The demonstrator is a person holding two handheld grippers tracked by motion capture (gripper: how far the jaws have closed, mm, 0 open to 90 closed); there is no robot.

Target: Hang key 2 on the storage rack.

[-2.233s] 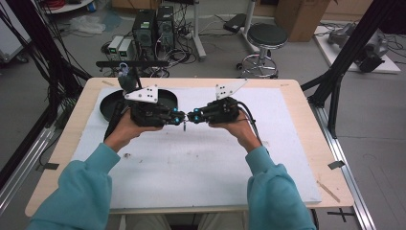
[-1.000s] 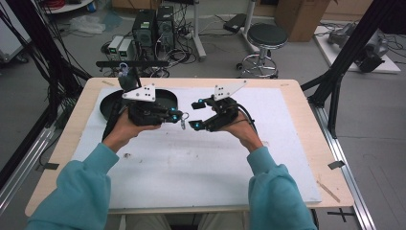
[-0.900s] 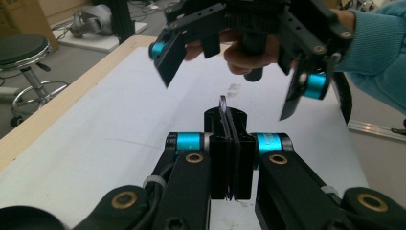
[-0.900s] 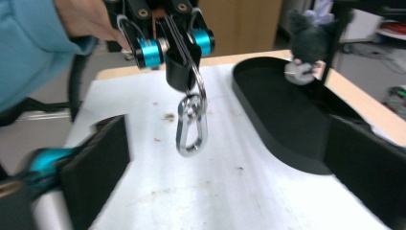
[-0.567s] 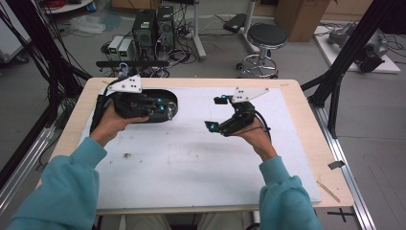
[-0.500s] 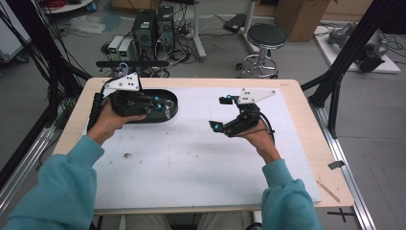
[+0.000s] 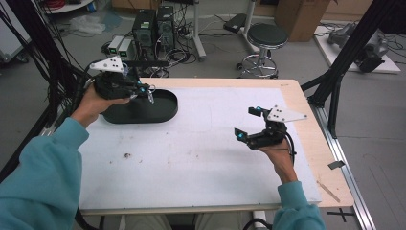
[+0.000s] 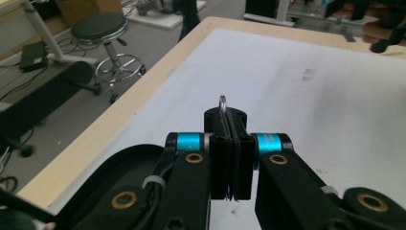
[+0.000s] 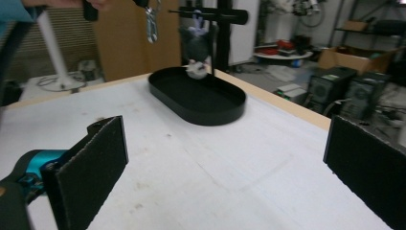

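Metal carabiner clip (image 8: 222, 101) clamped in left tongs (image 7: 146, 92) above black oval tray (image 7: 158, 112); right tongs (image 7: 246, 125) spread wide, empty, above white tabletop (image 7: 191, 158).

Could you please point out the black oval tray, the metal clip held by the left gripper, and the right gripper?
black oval tray (image 7: 163, 112): high view, near-right rim.
metal clip (image 9: 152, 24): right gripper view, hanging body.
right gripper (image 7: 246, 123): high view, between its open fingertips.

Left gripper (image 7: 143, 91) above the black tray (image 7: 163, 108), right gripper (image 7: 246, 125) well apart over the white mat (image 7: 191, 153).
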